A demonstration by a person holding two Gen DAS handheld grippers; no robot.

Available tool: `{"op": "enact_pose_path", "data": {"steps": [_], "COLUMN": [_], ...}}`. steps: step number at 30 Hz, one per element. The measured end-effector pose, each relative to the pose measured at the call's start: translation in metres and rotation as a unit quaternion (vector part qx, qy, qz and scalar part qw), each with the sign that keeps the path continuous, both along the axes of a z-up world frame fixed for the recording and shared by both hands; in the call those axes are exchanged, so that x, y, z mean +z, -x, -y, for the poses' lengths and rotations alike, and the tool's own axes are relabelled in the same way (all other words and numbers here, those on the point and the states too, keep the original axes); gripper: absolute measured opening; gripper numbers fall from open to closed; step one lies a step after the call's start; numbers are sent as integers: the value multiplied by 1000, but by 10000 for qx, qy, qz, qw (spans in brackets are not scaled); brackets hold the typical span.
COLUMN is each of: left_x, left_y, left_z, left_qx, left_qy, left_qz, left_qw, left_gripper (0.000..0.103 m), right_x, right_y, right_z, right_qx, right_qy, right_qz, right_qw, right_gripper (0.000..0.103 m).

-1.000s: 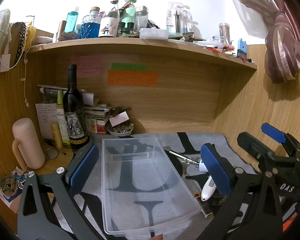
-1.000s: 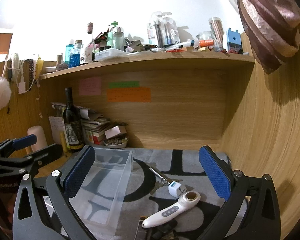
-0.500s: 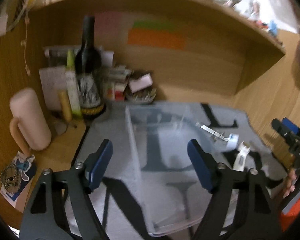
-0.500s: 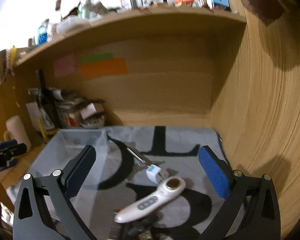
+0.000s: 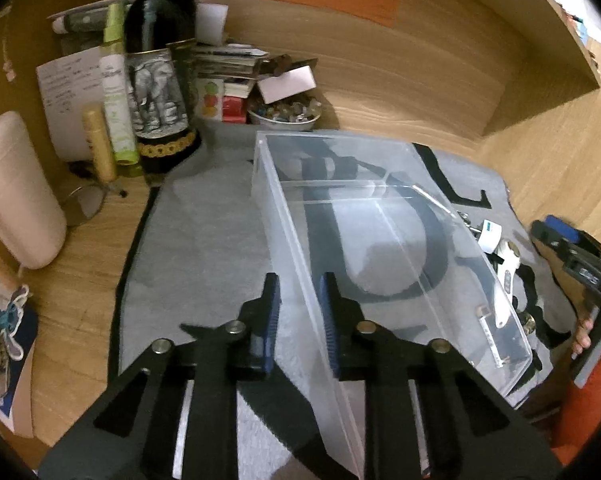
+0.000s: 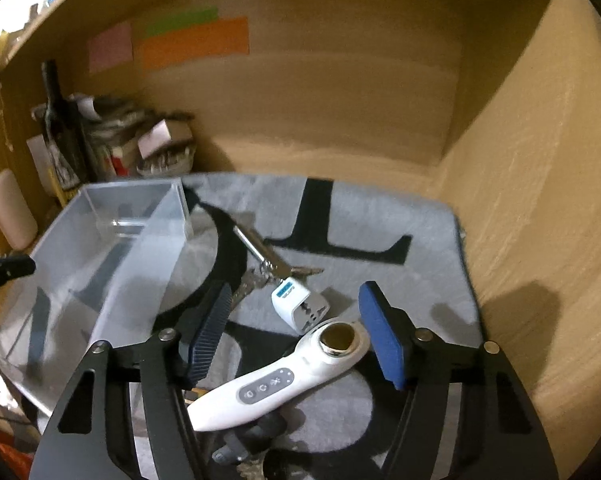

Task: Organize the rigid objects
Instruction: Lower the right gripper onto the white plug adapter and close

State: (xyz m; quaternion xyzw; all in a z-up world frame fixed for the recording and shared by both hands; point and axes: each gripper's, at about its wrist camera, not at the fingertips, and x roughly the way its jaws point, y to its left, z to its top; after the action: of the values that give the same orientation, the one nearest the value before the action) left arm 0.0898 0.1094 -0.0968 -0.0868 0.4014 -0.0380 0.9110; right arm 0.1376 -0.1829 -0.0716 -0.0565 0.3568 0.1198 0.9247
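The white handheld device (image 6: 284,380) lies on the grey mat (image 6: 380,216) just right of the clear plastic box (image 5: 380,248); it looks light, hard and rather slick, so the slim handle is the place to pinch it, not the rounded head. The right claw (image 6: 300,336) hangs open wide over that head, touching nothing I can see. A white plug adapter (image 6: 300,306) sits just beyond. The left claw (image 5: 298,316) is nearly closed astride the box's left wall, though actual contact is hard to tell
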Motion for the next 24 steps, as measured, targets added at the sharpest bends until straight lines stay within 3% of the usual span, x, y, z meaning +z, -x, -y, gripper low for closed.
{"op": "enact_pose_path", "data": {"steps": [3, 8, 14, 16, 24], "left_x": [0, 1, 1, 0, -1], "left_y": [-6, -8, -18, -19, -24], "left_z": [2, 5, 1, 1, -3], "left_qx": [-144, -289, -381, -393, -433], "left_qy": [-33, -277, -248, -246, -158], "left_qz": [26, 107, 94, 101, 104], "left_qw": [9999, 9991, 9989, 9989, 9989], "left_gripper": [12, 13, 12, 12, 12], "right_x": [-14, -34, -52, -55, -49], "right_y": [-15, -36, -57, -60, -57], "right_z": [-2, -8, -11, -10, -11], "right_qx": [-4, 2, -43, -61, -45], "right_qy": [129, 205, 390, 414, 427], "right_qz": [-324, -771, -1146, -1176, -1096], "right_qw": [9994, 9968, 9926, 9922, 9930], "right_gripper": [61, 60, 48, 43, 43]}}
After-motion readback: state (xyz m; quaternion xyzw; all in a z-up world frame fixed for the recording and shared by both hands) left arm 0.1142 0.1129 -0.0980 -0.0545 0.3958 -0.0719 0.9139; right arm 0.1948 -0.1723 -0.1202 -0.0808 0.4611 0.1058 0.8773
